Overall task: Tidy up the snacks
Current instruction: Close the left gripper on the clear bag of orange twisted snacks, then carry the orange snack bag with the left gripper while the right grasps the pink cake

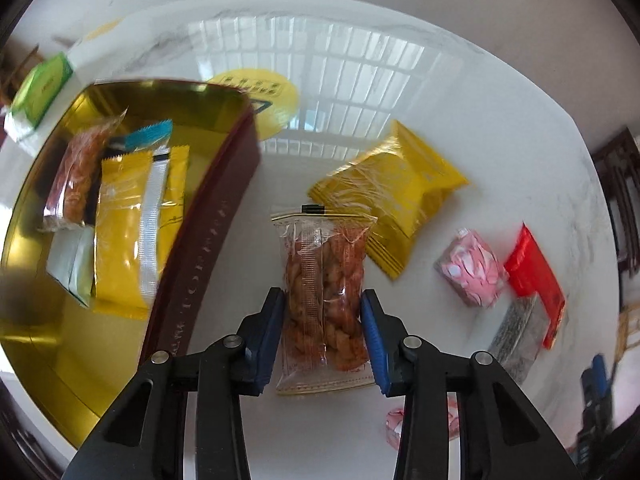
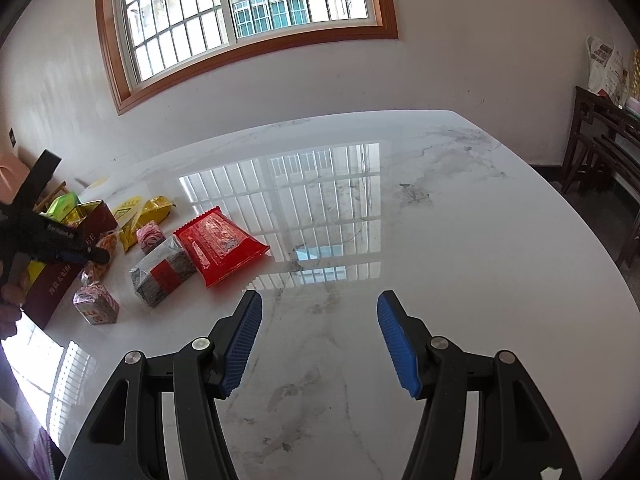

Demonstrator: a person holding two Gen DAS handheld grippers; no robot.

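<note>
My left gripper (image 1: 322, 294) is shut on a clear packet of orange-brown twisted snack (image 1: 324, 256), its blue pads pressing on the packet's two long sides on the white table. Just left of it stands an open maroon tin with a gold inside (image 1: 224, 208). The tin holds a yellow packet (image 1: 120, 232), another orange snack packet (image 1: 78, 176) and a pale packet (image 1: 72, 260). My right gripper (image 2: 320, 296) hangs open over bare marble, nothing between its fingers, well right of the snacks.
Loose on the table lie a yellow packet (image 1: 396, 192), a pink wrapped cube (image 1: 472, 268), a red packet (image 2: 220, 244), a grey packet (image 2: 164, 276) and a second pink cube (image 2: 96, 304). A green box (image 1: 42, 88) sits behind the tin. Dark chairs (image 2: 600, 160) stand at the right.
</note>
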